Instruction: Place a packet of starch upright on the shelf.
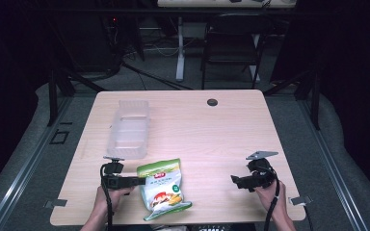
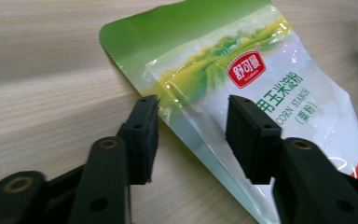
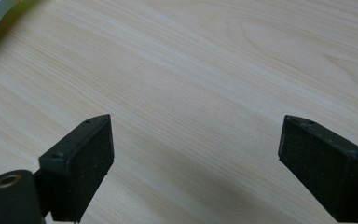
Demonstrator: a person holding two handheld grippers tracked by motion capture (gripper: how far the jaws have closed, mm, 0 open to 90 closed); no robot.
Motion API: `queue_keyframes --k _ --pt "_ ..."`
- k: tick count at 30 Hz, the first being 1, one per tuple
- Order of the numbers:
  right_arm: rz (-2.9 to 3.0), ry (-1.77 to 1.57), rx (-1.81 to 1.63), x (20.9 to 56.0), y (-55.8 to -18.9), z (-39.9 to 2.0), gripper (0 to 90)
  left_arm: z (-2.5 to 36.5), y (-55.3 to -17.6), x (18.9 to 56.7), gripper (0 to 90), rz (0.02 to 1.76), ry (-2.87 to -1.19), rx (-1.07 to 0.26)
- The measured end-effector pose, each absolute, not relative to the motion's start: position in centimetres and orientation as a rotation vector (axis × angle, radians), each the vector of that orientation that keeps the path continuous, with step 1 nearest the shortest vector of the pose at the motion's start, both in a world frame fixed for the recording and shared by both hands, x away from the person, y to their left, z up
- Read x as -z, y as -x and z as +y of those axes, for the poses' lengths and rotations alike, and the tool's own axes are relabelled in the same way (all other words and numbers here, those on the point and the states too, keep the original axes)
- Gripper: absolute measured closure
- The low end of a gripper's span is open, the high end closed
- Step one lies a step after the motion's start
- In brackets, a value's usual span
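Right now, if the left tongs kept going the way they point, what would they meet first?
The left tongs, open, already straddle the near edge of the corn starch bag; going on, they would meet that bag first. Whether a pad already touches it is unclear.

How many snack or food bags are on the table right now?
1. The corn starch bag lies flat near the table's front edge, its side edge between the open jaws of the left gripper. The clear plastic tray looks empty.
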State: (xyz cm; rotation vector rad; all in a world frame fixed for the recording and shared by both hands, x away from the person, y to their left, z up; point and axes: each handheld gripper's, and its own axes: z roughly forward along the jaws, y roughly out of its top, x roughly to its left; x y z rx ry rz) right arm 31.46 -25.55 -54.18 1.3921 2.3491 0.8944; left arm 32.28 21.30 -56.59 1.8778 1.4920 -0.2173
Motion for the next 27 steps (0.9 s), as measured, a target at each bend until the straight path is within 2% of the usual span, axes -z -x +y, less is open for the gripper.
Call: queue_keyframes --k 4,5,6,12,13,20,21,23,24,25,26,27 --pt "2.358 -1.381 -0.872 54.1 -31.4 -24.9 14.3 21.5 -32.3 56.6 67.1 1.506 -1.874 0.194" --pt "2.358 -1.381 -0.872 54.1 -31.4 -24.9 14.3 21.5 -32.3 56.6 67.1 1.51 -1.872 0.187" --pt "2.376 -1.366 -0.859 54.0 -31.4 -24.5 15.0 21.6 -32.4 56.7 73.5 1.522 -1.862 0.187" --pt "2.389 -1.353 -0.862 54.0 -31.3 -23.4 22.8 21.8 -32.4 56.7 84.1 1.522 -1.842 0.175" --pt "2.404 -1.344 -0.868 54.0 -31.3 -23.2 23.9 21.8 -32.4 56.6 89.6 1.533 -1.832 0.174" --pt "2.425 -1.322 -0.923 53.7 -31.3 -21.7 29.0 21.7 -32.3 56.7 89.9 1.539 -1.836 0.154" --pt "2.43 -1.318 -0.938 53.7 -31.3 -21.4 30.3 21.8 -32.3 56.7 89.3 1.541 -1.833 0.159" --pt "2.437 -1.315 -0.961 53.6 -31.4 -20.8 33.8 22.0 -32.4 56.6 76.2 1.561 -1.813 0.173" --pt "2.453 -1.314 -0.967 53.5 -31.3 -20.6 35.1 22.2 -32.4 56.6 65.7 1.557 -1.807 0.19" --pt "2.459 -1.313 -0.977 53.5 -31.3 -20.2 36.4 22.2 -32.3 56.5 65.7 1.561 -1.792 0.191" --pt "2.483 -1.297 -0.998 53.4 -31.2 -19.5 39.5 22.0 -32.3 56.5 55.5 1.546 -1.792 0.202" --pt "2.483 -1.297 -0.998 53.4 -31.2 -19.5 39.5 22.0 -32.3 56.5 52.2 1.546 -1.792 0.202"
